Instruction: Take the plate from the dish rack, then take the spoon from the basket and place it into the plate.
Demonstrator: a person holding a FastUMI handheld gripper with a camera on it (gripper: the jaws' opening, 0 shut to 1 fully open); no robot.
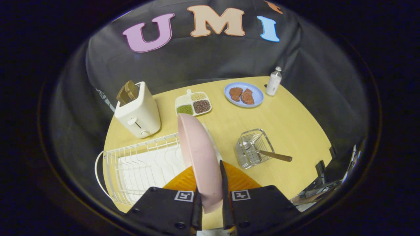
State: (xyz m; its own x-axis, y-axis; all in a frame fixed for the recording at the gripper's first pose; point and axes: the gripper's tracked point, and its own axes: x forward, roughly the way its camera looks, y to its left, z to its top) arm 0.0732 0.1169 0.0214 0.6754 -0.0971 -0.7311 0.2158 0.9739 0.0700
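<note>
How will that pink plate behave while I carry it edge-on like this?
The pink plate looks rigid, so it should not flex. The hand-held gripper pinches only its lower rim, so it may pivot or slip; the surface looks smooth. Set down on edge, it would probably roll or tip near the dish rack.

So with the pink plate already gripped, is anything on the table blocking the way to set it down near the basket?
Nothing visible does. The gripper is shut on the pink plate, held on edge above the dish rack. Between the rack and the basket holding the spoon, the table is bare; the toaster and food dishes lie beyond.
</note>
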